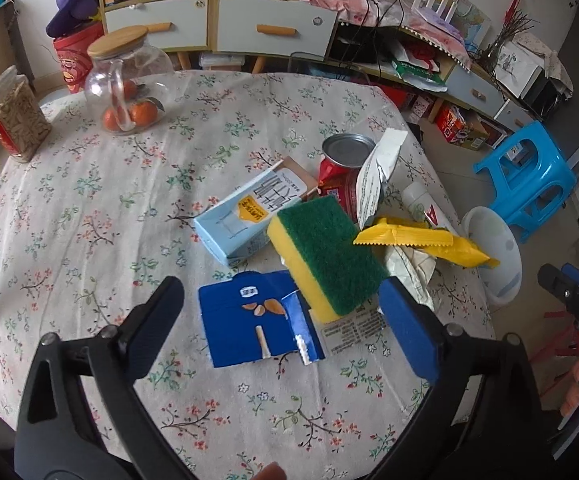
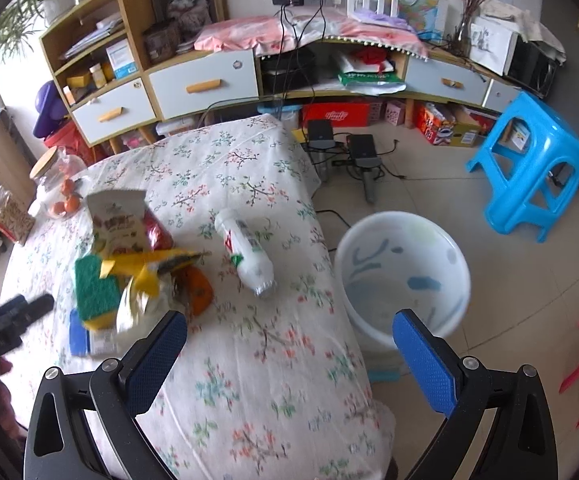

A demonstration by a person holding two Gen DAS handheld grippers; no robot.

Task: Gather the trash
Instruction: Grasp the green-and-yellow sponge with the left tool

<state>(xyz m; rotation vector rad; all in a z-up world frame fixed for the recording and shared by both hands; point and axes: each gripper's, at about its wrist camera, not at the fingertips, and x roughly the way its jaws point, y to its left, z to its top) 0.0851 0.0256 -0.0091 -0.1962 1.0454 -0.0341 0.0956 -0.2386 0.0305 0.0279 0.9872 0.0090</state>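
Observation:
A pile of trash lies on the floral tablecloth [image 1: 89, 208]: a flattened dark blue carton [image 1: 249, 320], a light blue milk carton [image 1: 245, 216], a green and yellow sponge [image 1: 325, 252], a yellow wrapper [image 1: 421, 240], a red can [image 1: 345, 160] and a white pouch [image 1: 373, 180]. My left gripper [image 1: 285, 316] is open just above the dark blue carton. A white plastic bottle [image 2: 245, 256] lies on its side. My right gripper [image 2: 289, 352] is open and empty over the table's edge, next to the white bin [image 2: 401, 272] on the floor.
A glass jar of oranges [image 1: 125, 80] and a jar of seeds [image 1: 13, 116] stand at the table's far left. A blue stool [image 2: 529, 168] stands on the floor past the bin. Cabinets and cables line the back wall.

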